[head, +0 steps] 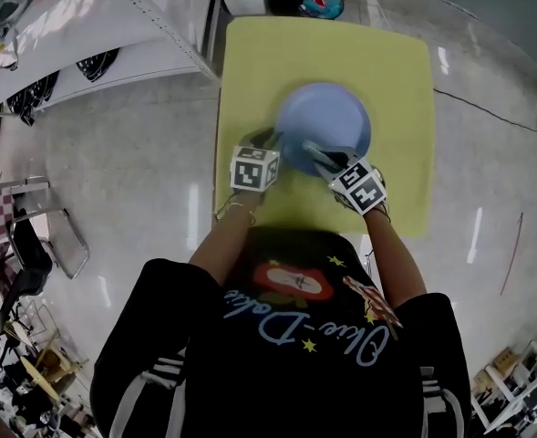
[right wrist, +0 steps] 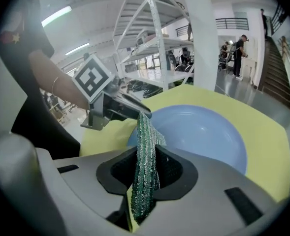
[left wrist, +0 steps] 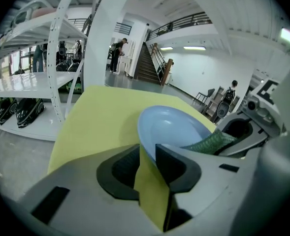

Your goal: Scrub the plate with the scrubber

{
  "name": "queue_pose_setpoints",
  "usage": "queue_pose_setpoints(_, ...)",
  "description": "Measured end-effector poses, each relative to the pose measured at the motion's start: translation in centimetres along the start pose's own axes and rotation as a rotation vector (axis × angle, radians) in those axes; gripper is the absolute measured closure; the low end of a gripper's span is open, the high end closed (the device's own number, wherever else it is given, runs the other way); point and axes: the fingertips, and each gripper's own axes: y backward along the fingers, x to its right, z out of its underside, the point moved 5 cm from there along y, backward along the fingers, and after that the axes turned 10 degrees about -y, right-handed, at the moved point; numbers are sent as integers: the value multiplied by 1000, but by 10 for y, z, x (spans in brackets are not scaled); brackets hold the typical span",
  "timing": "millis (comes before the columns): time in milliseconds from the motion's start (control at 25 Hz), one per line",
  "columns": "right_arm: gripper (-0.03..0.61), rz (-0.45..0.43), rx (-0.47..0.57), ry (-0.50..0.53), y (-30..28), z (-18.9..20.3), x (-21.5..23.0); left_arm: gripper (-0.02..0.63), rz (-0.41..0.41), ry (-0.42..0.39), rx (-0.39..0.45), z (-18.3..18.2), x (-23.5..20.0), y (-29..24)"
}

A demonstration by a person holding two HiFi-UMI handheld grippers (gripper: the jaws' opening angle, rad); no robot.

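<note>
Blue plate (head: 327,121) sits on the yellow table (head: 250,53), about mid-table. Green scrubber (right wrist: 145,166) stands edge-on, pinched in the right gripper (head: 315,156), whose jaws are clamped on it at the plate's near rim; contact with the plate is unclear. Left gripper (head: 270,141) is at the plate's near-left rim, jaws spread, rim in the gap, pads not pressing it. White shelving (head: 95,26) stands left of the plate, off the table.

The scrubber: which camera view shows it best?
The right gripper view: the green scrubber fills the middle, pinched in the right claw. The left gripper view shows only a corner; the head view hardly shows it.
</note>
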Motion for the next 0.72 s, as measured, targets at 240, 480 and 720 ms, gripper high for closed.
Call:
queue_pose_setpoints(240, 512, 69, 275, -126, 36, -25, 2, 591, -17, -31, 121, -14, 8, 38)
queue_pose_setpoints(480, 515, 118, 502, -205, 77, -55, -5, 609, 24, -124, 274, -56, 25, 74)
queue_pose_setpoints(720, 515, 148, 644, -226, 115, -71, -18, 609, 67, -164, 398, -92, 42, 109)
